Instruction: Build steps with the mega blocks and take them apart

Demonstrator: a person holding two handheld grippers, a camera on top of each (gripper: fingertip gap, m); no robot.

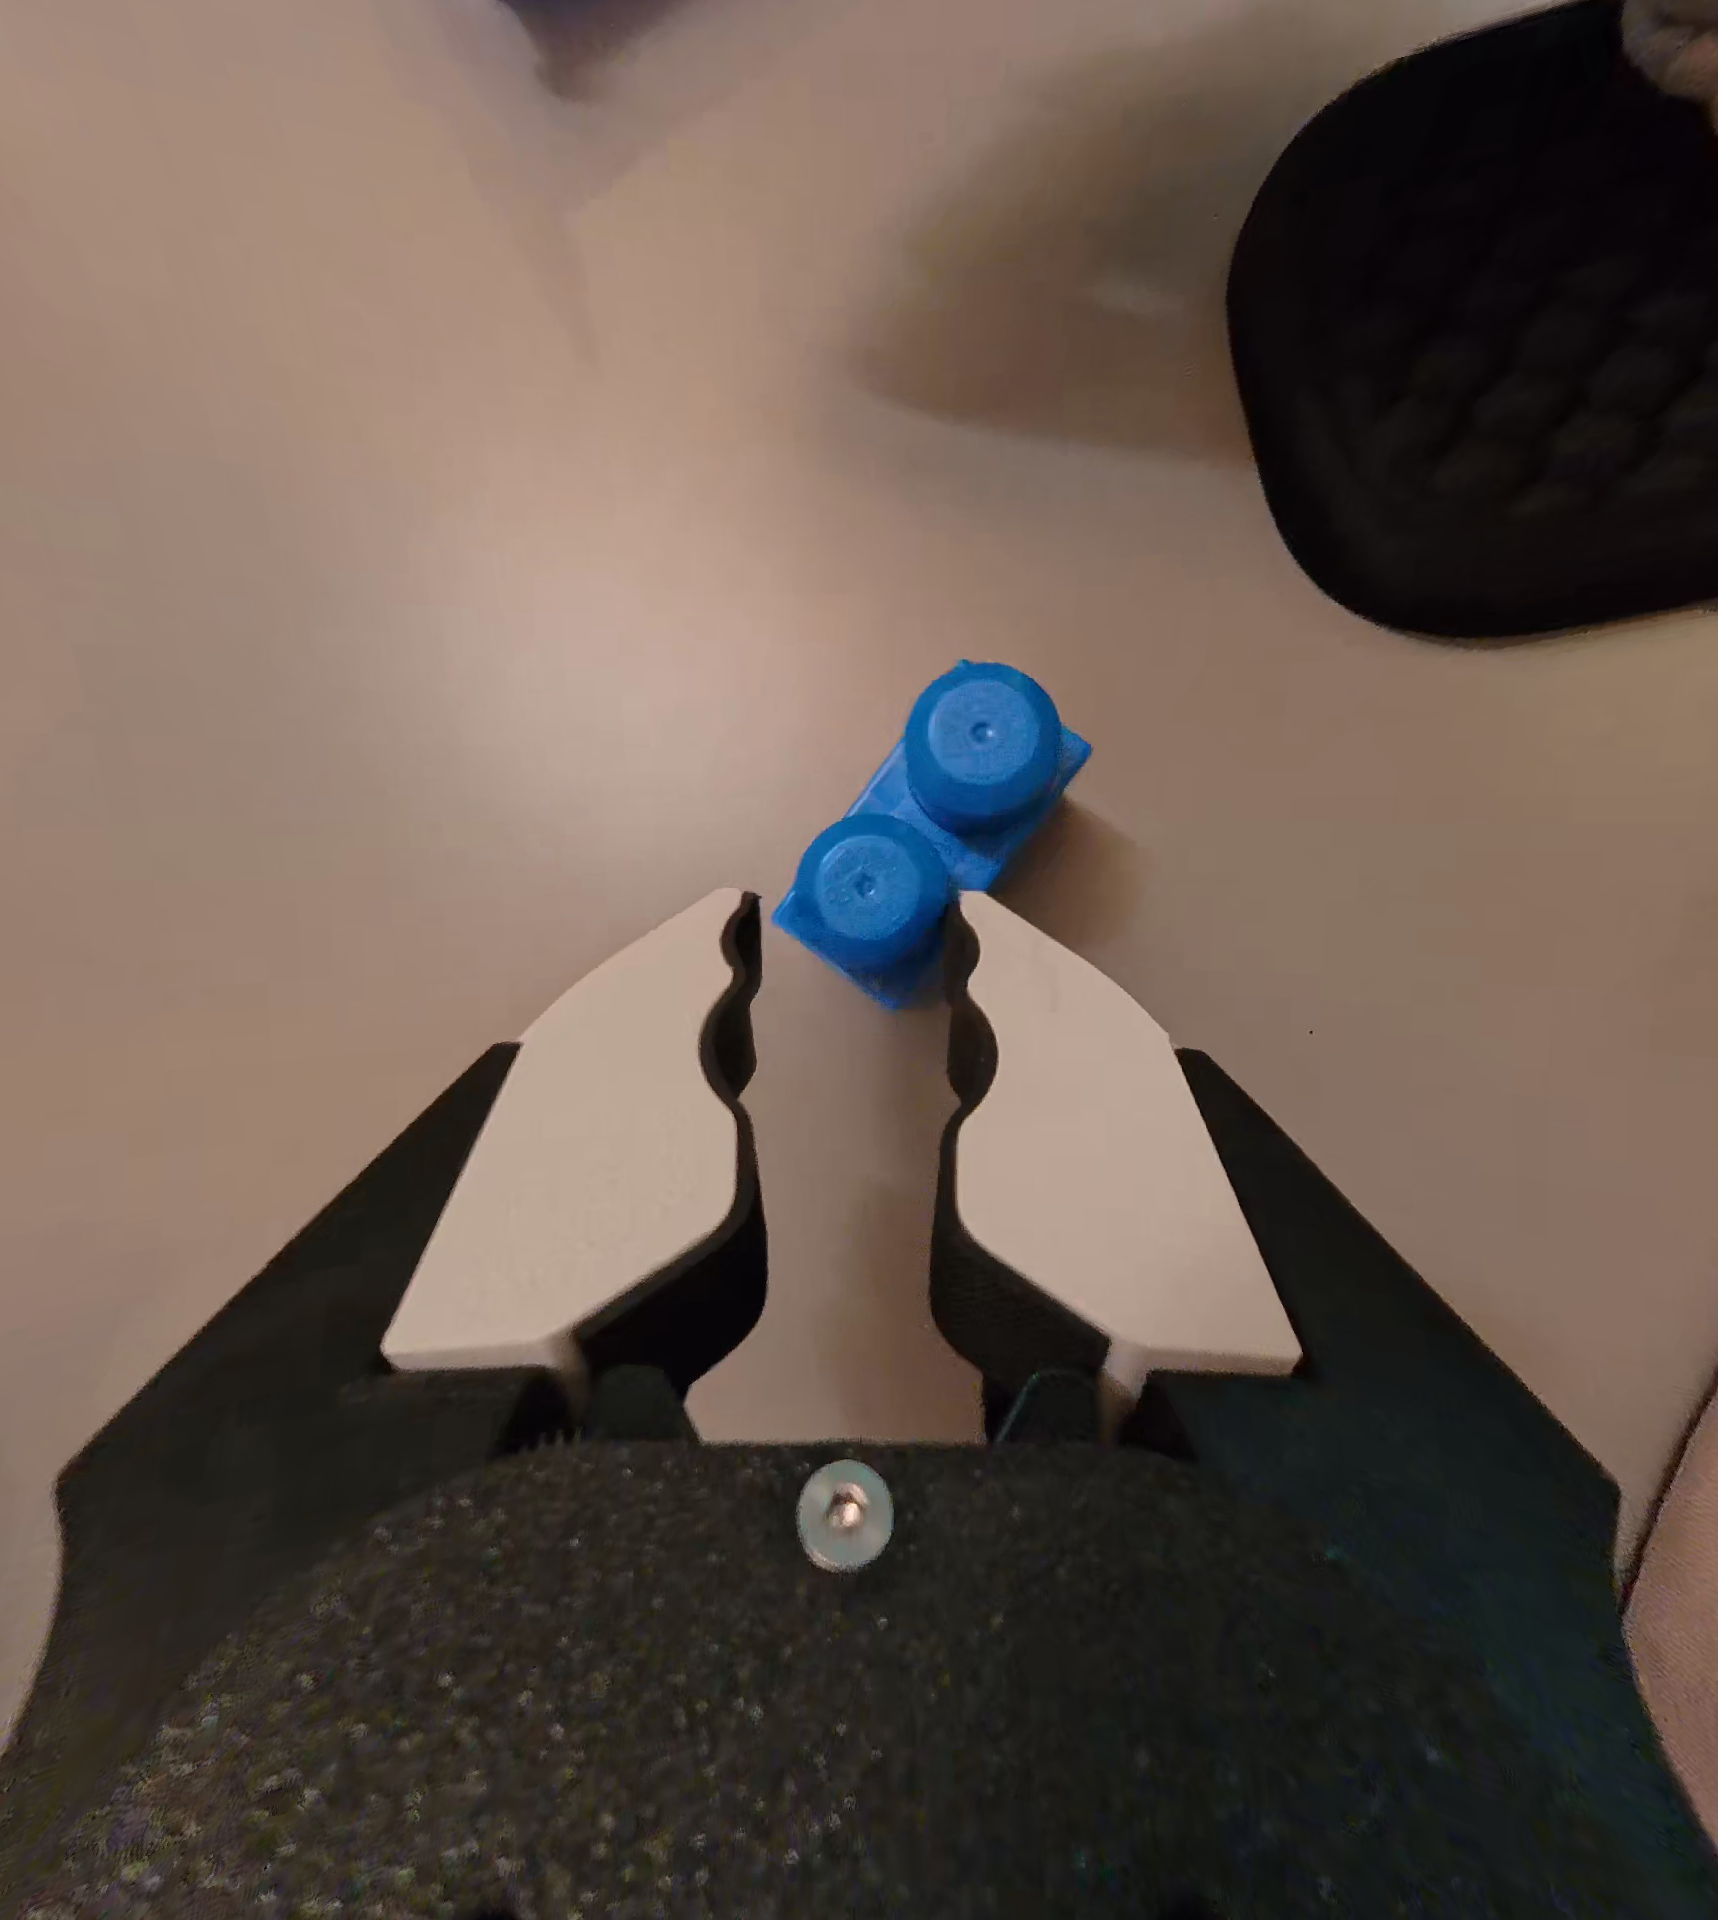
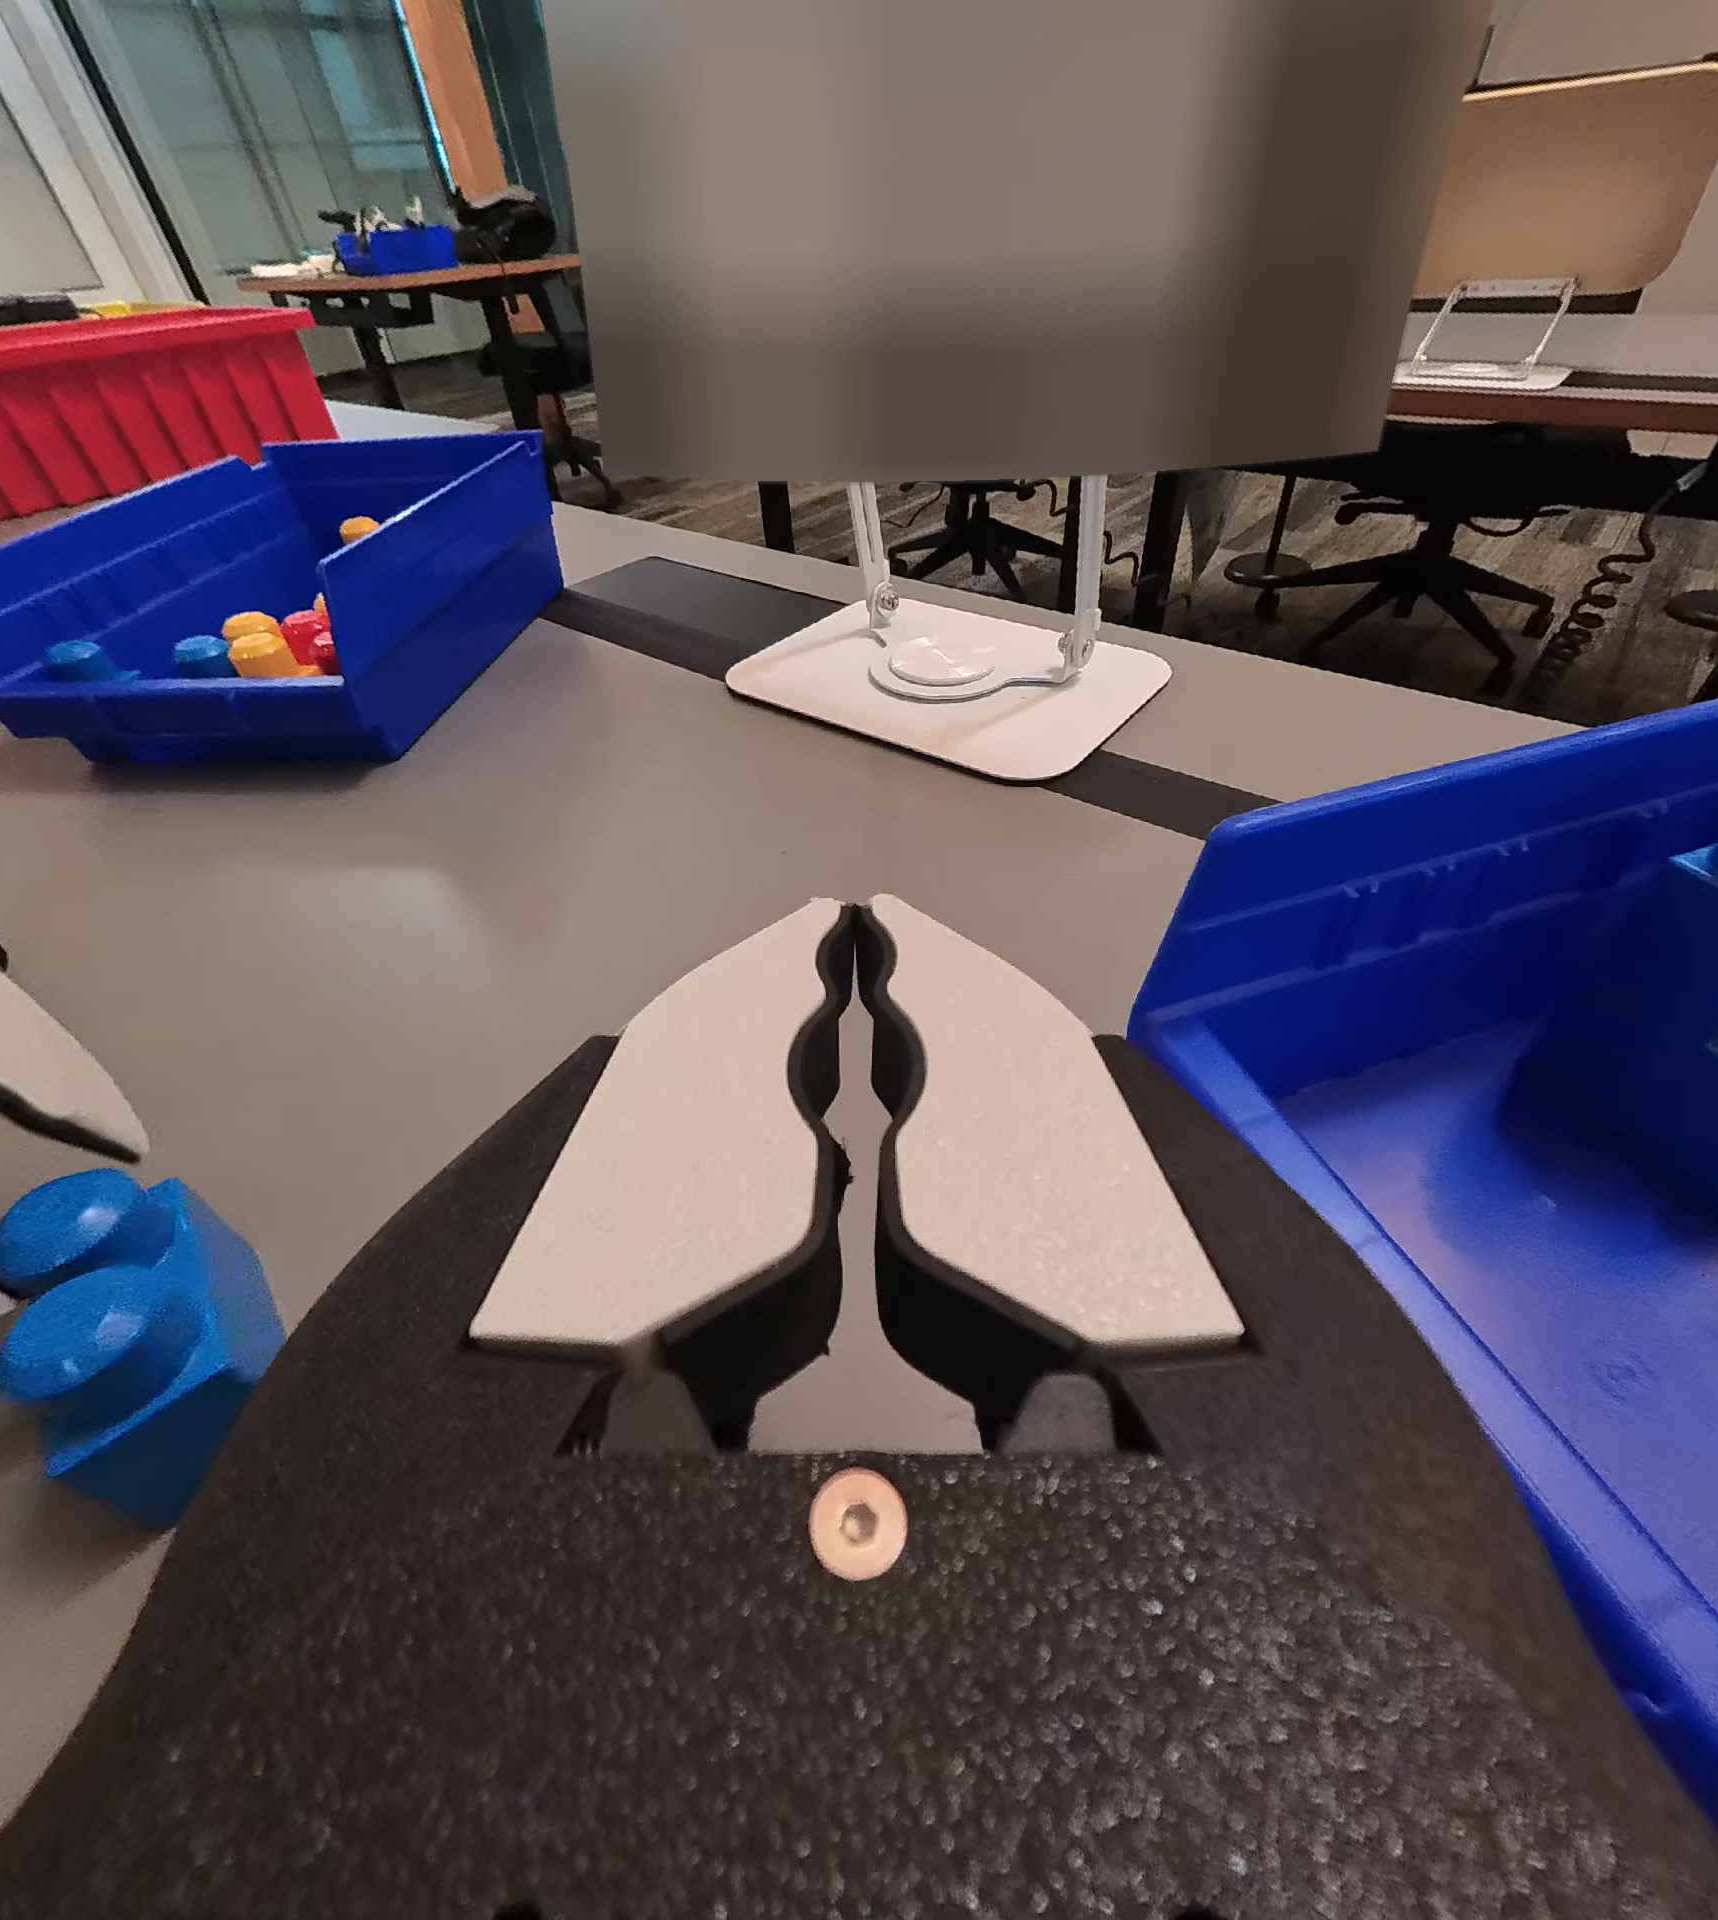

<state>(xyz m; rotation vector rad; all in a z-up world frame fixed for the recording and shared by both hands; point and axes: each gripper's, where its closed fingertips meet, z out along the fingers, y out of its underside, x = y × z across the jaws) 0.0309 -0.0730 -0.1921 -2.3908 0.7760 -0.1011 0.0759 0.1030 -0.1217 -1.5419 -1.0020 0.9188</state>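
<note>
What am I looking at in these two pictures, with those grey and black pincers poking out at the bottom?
Those are hand-held tongs, one in each of a person's hands, each carrying a camera that looks along its two fingers. The left tongs look straight down, open, at a blue two-stud plastic block standing on the grey table; one fingertip sits right beside it, but nothing is gripped. The right tongs are shut and empty, looking across the table. That view shows the same block at lower left, a blue plastic bin of coloured blocks farther back on the left, and another blue bin close on the right.
</note>
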